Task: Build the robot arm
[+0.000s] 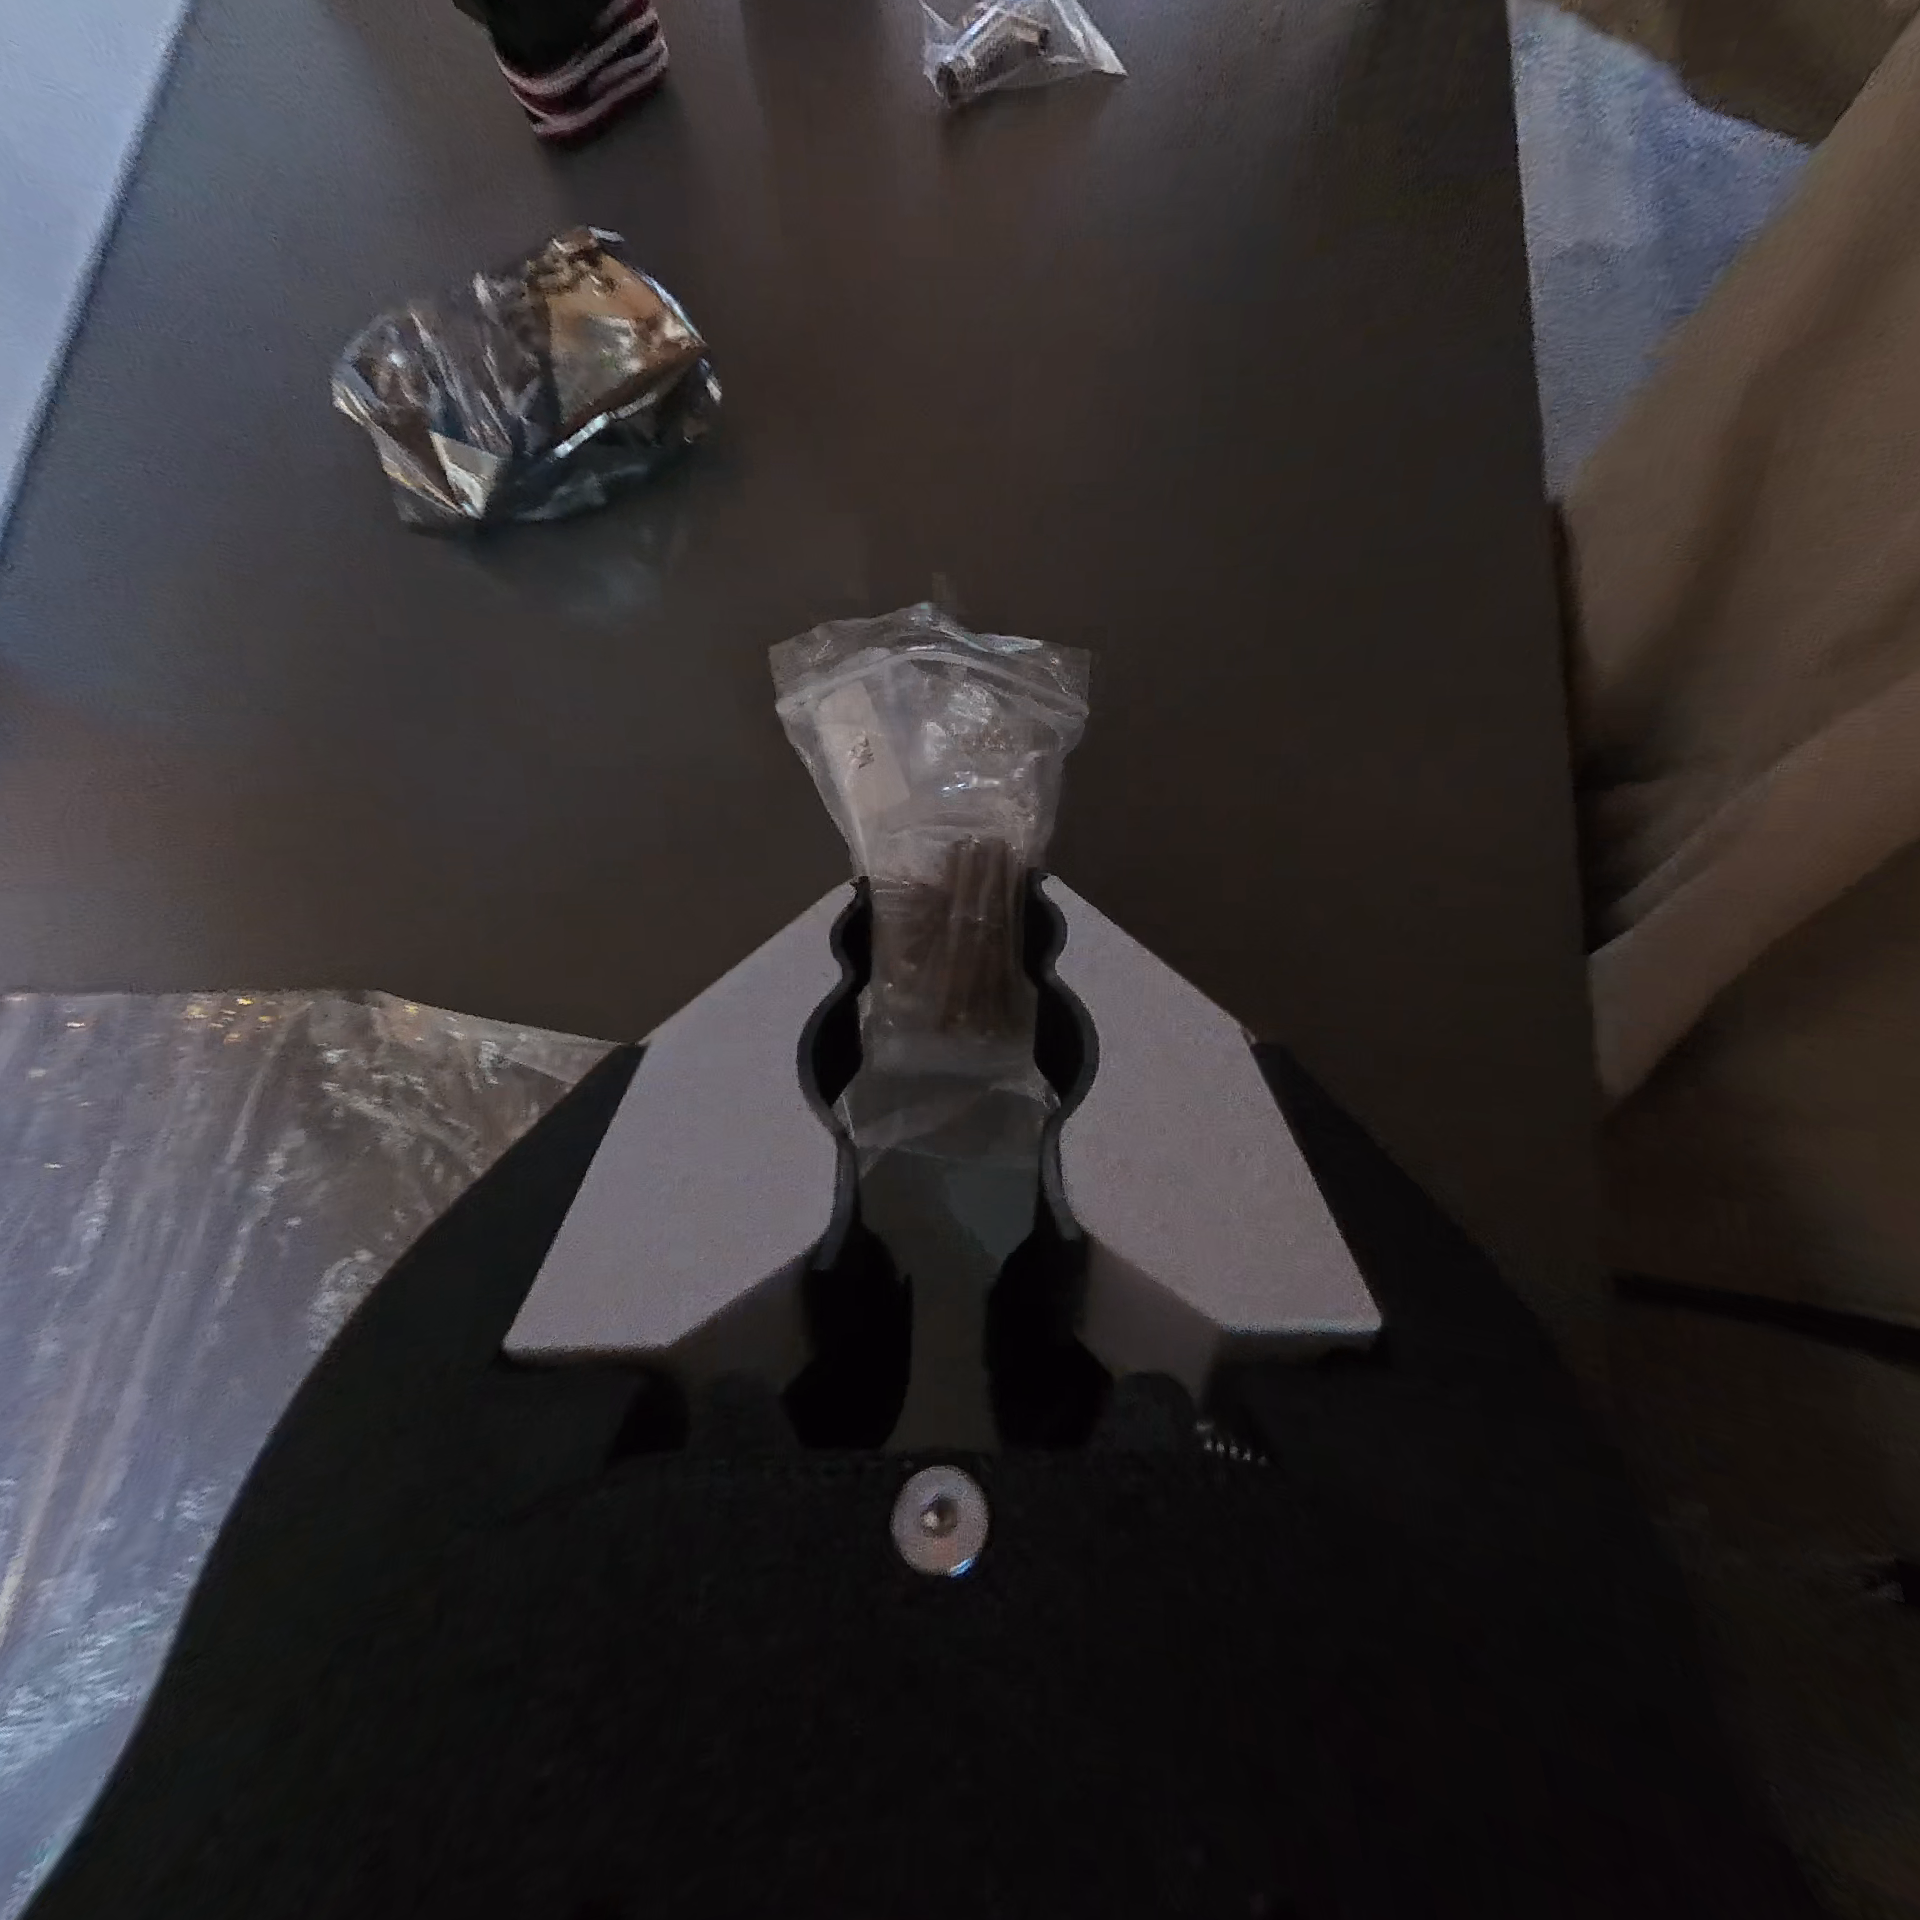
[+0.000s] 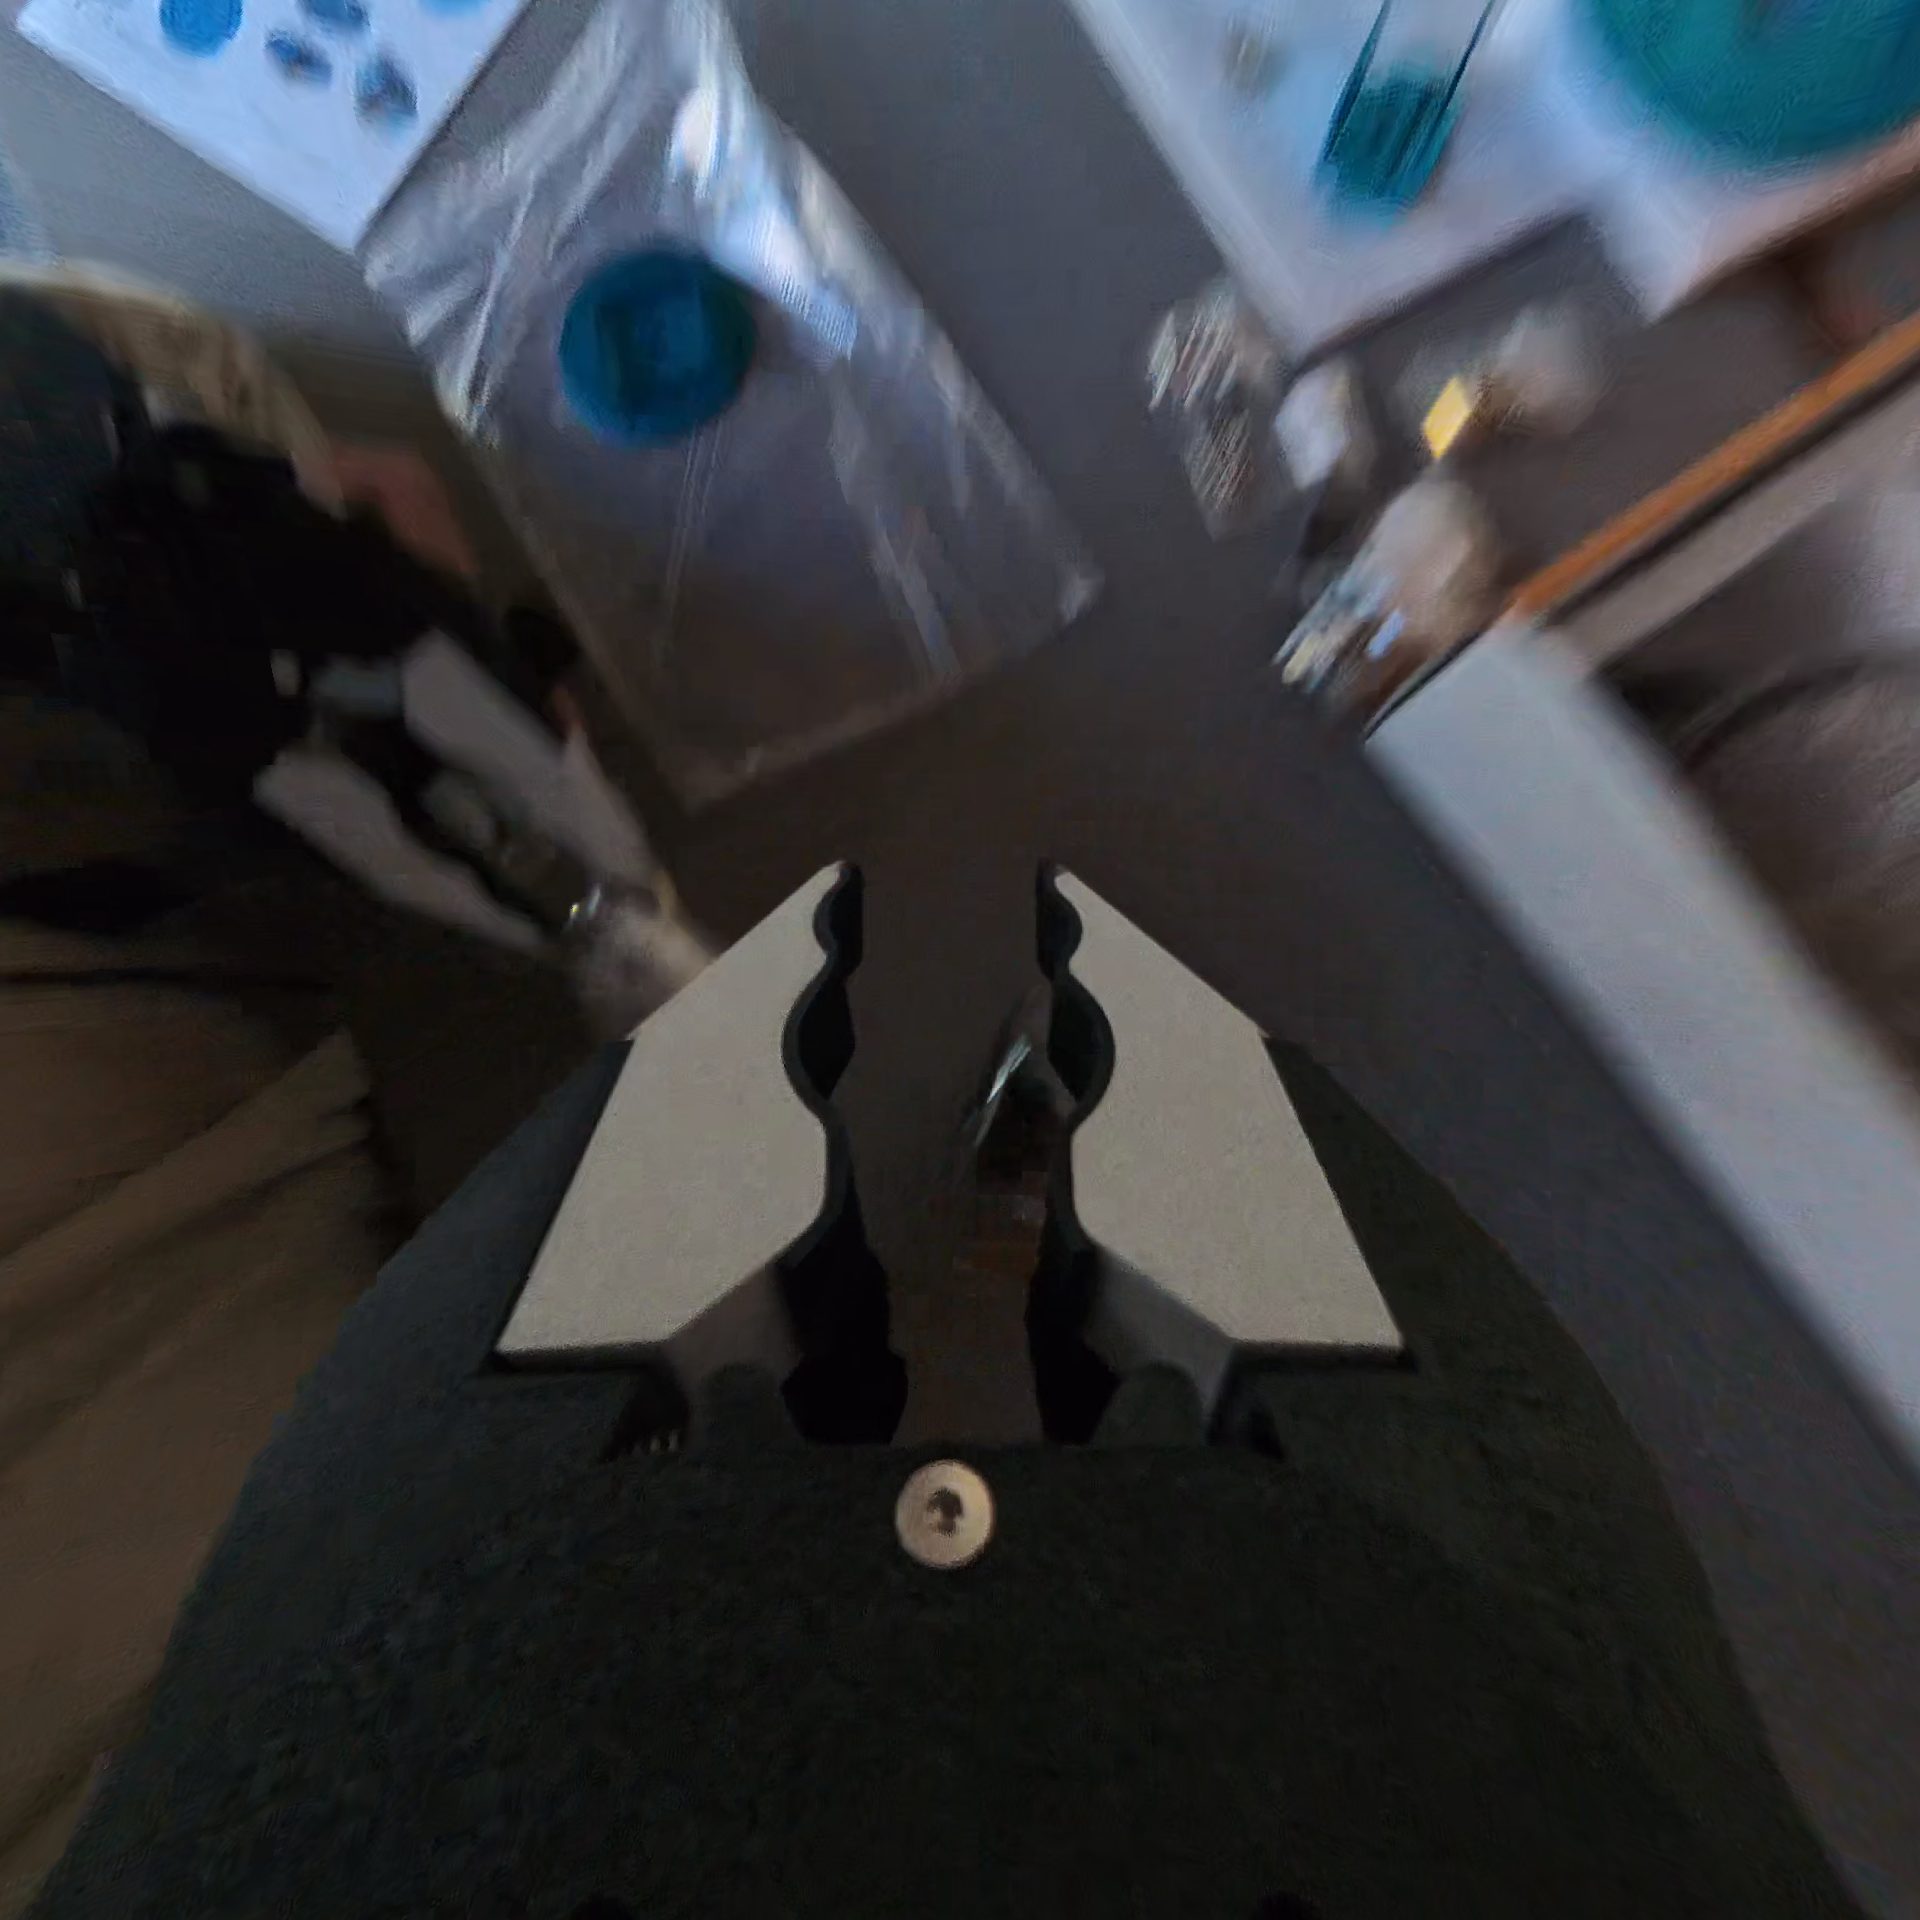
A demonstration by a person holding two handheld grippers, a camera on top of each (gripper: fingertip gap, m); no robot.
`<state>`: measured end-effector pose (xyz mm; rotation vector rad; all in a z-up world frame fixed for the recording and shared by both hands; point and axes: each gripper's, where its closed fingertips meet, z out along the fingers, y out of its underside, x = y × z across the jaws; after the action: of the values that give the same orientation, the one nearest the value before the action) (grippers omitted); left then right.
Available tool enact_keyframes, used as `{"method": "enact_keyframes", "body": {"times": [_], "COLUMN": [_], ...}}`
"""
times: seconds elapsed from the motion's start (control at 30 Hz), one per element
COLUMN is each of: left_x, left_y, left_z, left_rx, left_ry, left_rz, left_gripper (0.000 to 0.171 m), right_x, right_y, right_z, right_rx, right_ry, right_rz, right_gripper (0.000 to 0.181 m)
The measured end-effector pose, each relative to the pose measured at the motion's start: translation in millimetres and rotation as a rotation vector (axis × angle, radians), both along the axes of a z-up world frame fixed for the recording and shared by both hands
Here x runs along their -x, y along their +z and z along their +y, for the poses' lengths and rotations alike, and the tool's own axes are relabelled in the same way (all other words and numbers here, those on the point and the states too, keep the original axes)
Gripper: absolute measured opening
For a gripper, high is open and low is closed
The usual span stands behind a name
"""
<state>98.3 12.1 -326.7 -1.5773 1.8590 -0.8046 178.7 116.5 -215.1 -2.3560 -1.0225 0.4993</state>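
Dark table [image 1: 1143, 416] under both grippers. Beige cloth [image 1: 1766, 675] at three o'clock beyond its edge; big clear plastic sheet [image 1: 208, 1299] at eight o'clock. Crumpled shiny wrapper [image 1: 530, 395] at ten o'clock, well apart. Striped thing [image 1: 587, 73] at eleven and second small bag [image 1: 1013, 42] at twelve, both far off.

Left gripper [image 1: 951, 894]: angled down over the table, jaws clenched on a small clear bag of dark screws [image 1: 935, 769], pinched at its waist, sealed top fanning out past the tips.

Right gripper [image 2: 951, 883]: tilted, view badly smeared. Jaws standing apart with bare table between; small brownish thing [image 2: 1013, 1143] lying against the inner side of one finger, grasped or not, cannot tell. Clear bag with a blue disc [image 2: 655, 343] at eleven o'clock.
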Motion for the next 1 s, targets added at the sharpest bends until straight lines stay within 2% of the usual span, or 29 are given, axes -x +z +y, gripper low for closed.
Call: {"method": "enact_keyframes", "body": {"times": [0.1, 0.17, 0.3, 0.43, 0.5, 0.73, 1.0], "left_x": [-3, -6, -13, -16, -17, -18, -19], "left_y": [6, 14, 30, 40, 40, 39, 38], "left_z": [2, 2, 2, -6, -7, 0, -1], "left_rx": [-0.079, -0.105, -0.153, -0.235, -0.279, -0.289, -0.397], "left_ry": [-0.013, -0.011, -0.010, -0.055, -0.061, -0.017, -0.069], "left_rz": [-0.061, -0.114, -0.205, -0.268, -0.265, -0.252, -0.262], "left_gripper": [0.026, 0.026, 0.026, 0.026, 0.026, 0.026, 0.025], "right_x": [-18, -16, 15, 29, 34, 21, 33], "right_y": [-70, -96, -83, -65, -61, -47, -63], "right_z": [-74, -98, -113, -112, -115, -106, -106], "right_rx": [0.139, 0.118, 0.108, 0.063, 0.067, -0.152, -0.087], "right_ry": [0.026, 0.013, -0.029, 0.014, 0.060, 0.068, 0.113], "right_rz": [0.019, 0.095, 0.533, 0.746, 0.772, 0.684, 0.646], "right_gripper": [0.034, 0.032, 0.025, 0.015, 0.015, 0.013, 0.013]}}
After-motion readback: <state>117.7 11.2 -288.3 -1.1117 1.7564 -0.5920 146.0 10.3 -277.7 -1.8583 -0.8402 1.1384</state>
